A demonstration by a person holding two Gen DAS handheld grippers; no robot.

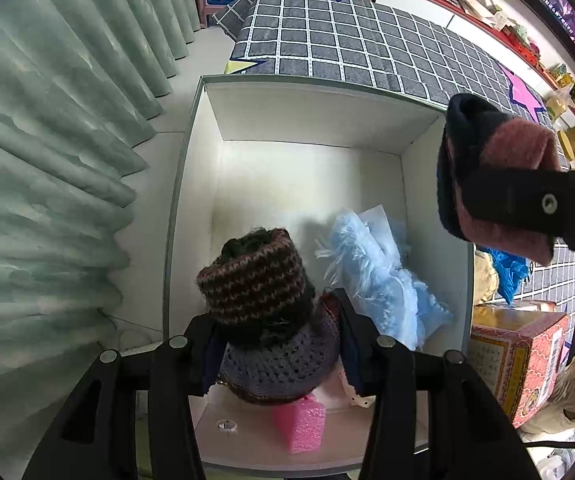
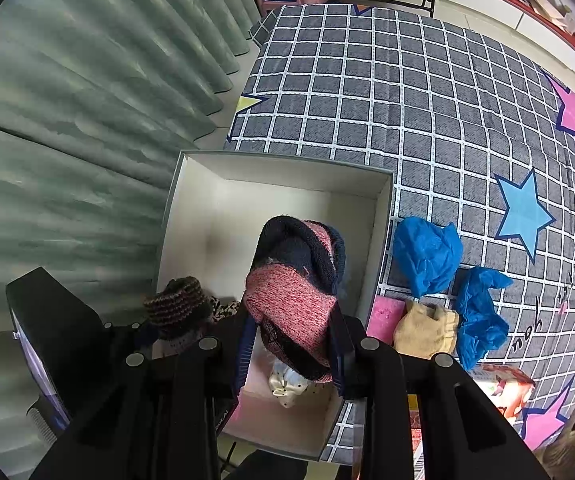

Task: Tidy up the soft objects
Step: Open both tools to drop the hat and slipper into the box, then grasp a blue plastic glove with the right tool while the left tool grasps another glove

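Both tools hold knitwear above the white cardboard box [image 2: 191, 184]: left gripper [image 1: 275, 344] clamps a brown striped knitted hat [image 1: 255, 280], right gripper [image 2: 293, 344] a pink-navy knitted hat [image 2: 295, 292]. Released near the rim, either may fall outside.

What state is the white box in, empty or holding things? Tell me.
Partly filled. The white box holds a fluffy blue item and the striped knit hat in the left gripper; its far half shows bare floor.
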